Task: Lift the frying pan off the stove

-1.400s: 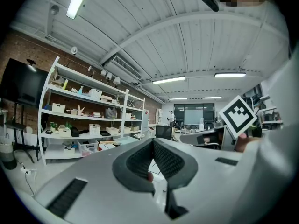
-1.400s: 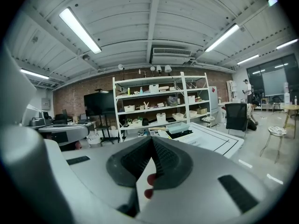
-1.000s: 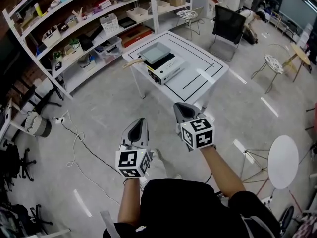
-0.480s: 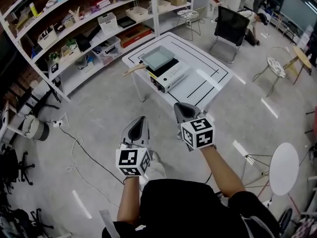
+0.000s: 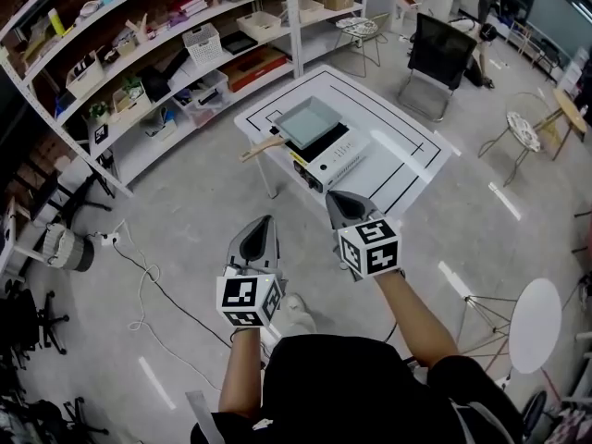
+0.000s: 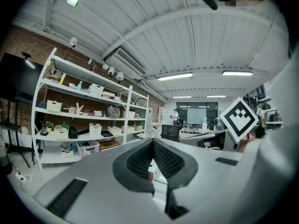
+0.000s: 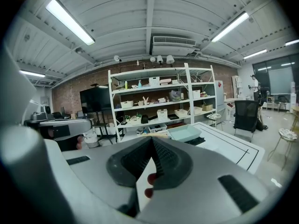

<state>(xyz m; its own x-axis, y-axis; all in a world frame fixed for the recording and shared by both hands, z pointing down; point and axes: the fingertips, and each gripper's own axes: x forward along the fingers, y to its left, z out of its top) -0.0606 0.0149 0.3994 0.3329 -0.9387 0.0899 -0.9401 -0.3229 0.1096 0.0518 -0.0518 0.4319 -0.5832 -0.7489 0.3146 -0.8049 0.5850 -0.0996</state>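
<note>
Both forearms are being held out in front of the body, side by side and a little apart, with the elbows tucked near the waist. The left gripper (image 5: 265,223) is being carried low at the left, its marker cube nearest the wrist and its nose pointing level, away from the body. The right gripper (image 5: 337,201) is being carried slightly further forward, its nose tipped a little downward toward the table (image 5: 418,152).

In the left gripper view the left gripper (image 6: 153,143) is being kept closed – its two ribbed pads are meeting along one line at the tip, pad against pad, closed only on themselves. In the right gripper view the right gripper (image 7: 152,142) is being shown the same way: the jaws are drawn together to a point, and only a narrow wedge of gap is being left lower down, behind the tip.

The frying pan (image 5: 310,121) – a square, pale blue-green one with a wooden handle (image 5: 262,148) sticking out to the left – is being left resting on the white stove (image 5: 340,158), which is standing on the white table marked with black lines. Both grippers are being held well apart from it, over bare floor. In the right gripper view the pan (image 7: 185,133) is being seen just above the jaw tips, with the shelves (image 7: 154,101) behind it.
</note>
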